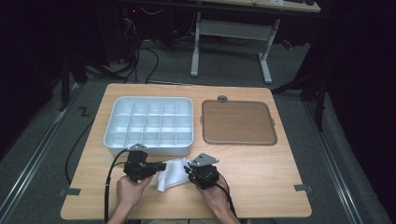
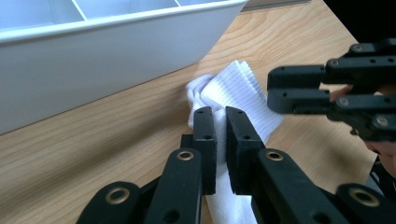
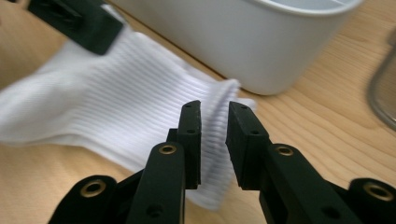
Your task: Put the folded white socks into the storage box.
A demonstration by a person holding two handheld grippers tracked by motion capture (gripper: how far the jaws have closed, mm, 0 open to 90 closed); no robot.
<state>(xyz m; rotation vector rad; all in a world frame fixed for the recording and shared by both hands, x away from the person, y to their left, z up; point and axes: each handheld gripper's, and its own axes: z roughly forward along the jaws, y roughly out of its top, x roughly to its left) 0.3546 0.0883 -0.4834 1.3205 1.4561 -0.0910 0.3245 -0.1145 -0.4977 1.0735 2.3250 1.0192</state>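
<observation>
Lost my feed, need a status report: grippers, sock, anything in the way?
Left gripper shut on white ribbed sock. Right gripper open, cuff between its jaws. White compartment tray just behind; nothing blocking.

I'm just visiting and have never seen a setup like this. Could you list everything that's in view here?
Sock: one, white, ribbed, on the table near its front edge, between the two grippers.
Tray: one, white, many small compartments, left half of the table, behind the sock.
Lid: one, brown with a grey rim, lying flat to the right of the tray.
Table: one, light wood.
Desk: one, white legs, on the floor behind the table.
Cables: several, black, on the floor at the back.
Left gripper: one, black, shut on the sock.
Right gripper: one, black, jaws slightly apart with the sock's edge between them.
Hands: two, at the front edge.
</observation>
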